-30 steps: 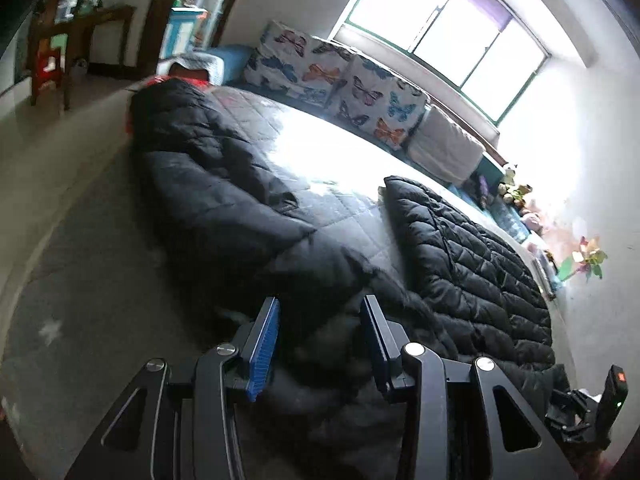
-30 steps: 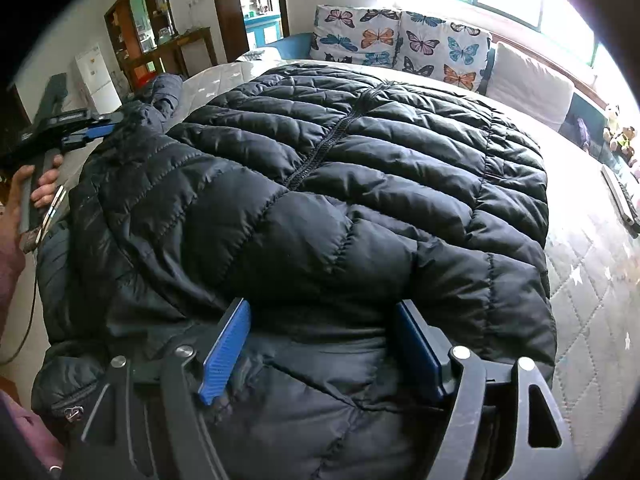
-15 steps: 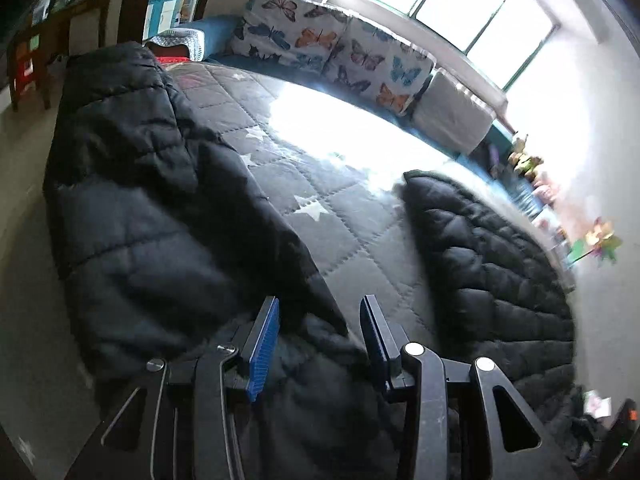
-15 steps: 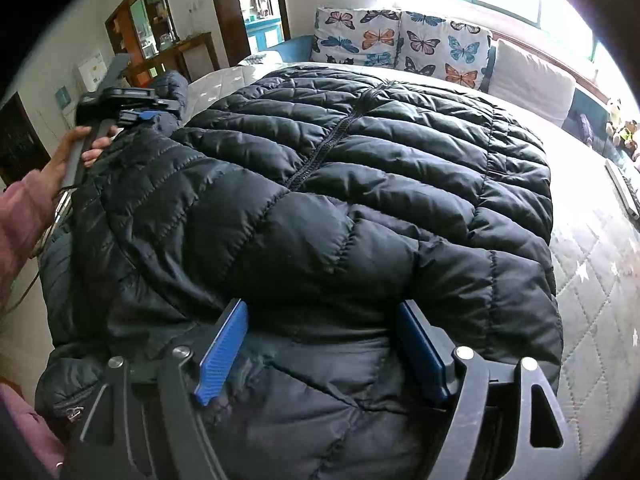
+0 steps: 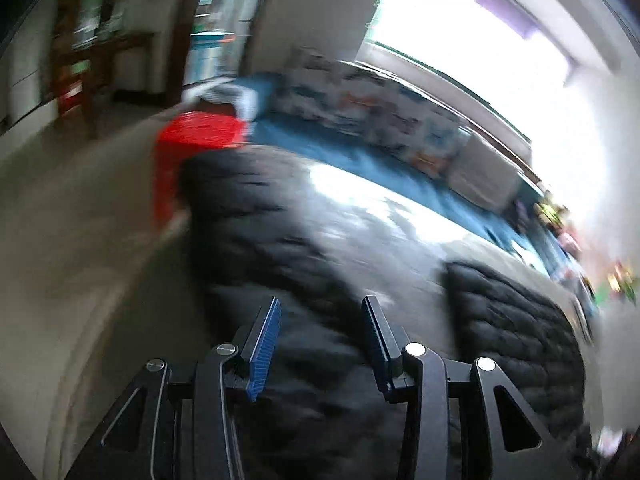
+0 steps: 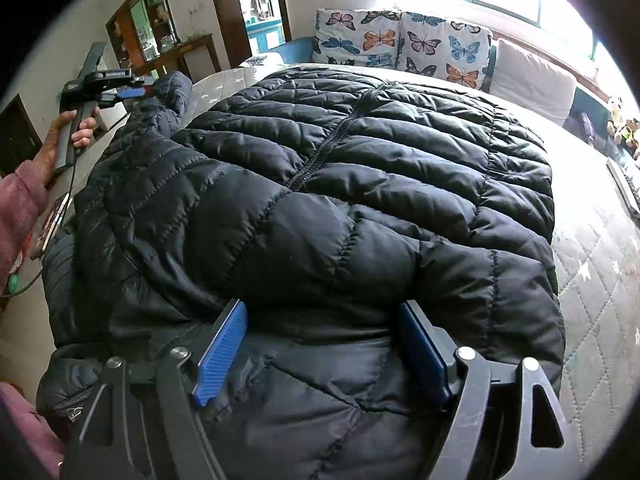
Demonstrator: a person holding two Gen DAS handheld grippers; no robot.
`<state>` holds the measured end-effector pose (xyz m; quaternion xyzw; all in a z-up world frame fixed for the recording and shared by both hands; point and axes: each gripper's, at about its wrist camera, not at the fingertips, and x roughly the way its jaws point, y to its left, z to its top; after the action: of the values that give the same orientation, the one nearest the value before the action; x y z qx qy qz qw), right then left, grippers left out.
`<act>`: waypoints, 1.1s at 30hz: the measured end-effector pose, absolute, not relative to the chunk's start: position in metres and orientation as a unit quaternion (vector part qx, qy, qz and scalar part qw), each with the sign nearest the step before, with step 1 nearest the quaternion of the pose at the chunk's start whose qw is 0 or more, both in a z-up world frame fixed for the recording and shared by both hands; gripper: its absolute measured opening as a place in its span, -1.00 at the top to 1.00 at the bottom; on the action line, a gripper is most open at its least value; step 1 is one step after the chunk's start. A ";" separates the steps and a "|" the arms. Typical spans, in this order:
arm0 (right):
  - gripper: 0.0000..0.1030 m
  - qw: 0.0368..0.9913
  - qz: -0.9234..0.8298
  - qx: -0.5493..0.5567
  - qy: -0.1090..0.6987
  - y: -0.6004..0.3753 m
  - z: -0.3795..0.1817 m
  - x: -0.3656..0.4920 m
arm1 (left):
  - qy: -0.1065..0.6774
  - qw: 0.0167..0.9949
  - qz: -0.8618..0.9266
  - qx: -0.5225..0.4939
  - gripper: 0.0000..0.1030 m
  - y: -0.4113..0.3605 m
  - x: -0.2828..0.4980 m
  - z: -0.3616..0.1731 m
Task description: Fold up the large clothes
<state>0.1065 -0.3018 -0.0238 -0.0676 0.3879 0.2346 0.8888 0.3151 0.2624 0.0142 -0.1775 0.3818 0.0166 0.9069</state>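
Note:
A black quilted puffer jacket (image 6: 340,184) lies spread on the grey quilted bed (image 6: 592,272), zip facing up. One sleeve (image 6: 168,92) stretches out to the far left. My right gripper (image 6: 322,306) rests on the near end of the jacket. Its jaws stand wide, the blue pad faces are bare, and puffy fabric bulges between them. A hand (image 6: 60,132) holds my left gripper (image 6: 130,90) just beside the sleeve's end. The left wrist view is blurred; there my left gripper (image 5: 320,300) hovers over the sleeve (image 5: 260,232), jaws apart, nothing pinched.
Butterfly cushions (image 6: 400,44) and a white pillow (image 6: 532,80) line the bed's far side under the window. Soft toys (image 6: 624,124) sit at the right edge. A red cloth (image 5: 196,132) hangs at the bed's far corner. A wooden desk (image 6: 188,50) stands left of it.
My left gripper has travelled along the sleeve toward its far end, and its view is now motion-blurred. The right gripper and the jacket body have stayed put.

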 end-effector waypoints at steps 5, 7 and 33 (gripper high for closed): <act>-0.67 0.889 0.235 -0.067 0.388 -0.302 -0.024 0.106 | 0.410 0.878 0.061 -0.239 0.12 0.305 0.335 -0.018; -0.67 0.888 0.235 -0.067 0.388 -0.301 -0.024 0.106 | 0.422 0.873 0.065 -0.235 0.12 0.310 0.345 -0.027; -0.78 0.887 0.250 -0.051 0.384 -0.305 -0.025 0.106 | 0.416 0.887 0.062 -0.192 0.12 0.305 0.477 -0.024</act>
<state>0.1062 -0.3054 -0.0249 -0.0514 0.3837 0.2504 0.8874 0.4765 0.3046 -0.0242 -0.1922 0.4156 0.0617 0.8869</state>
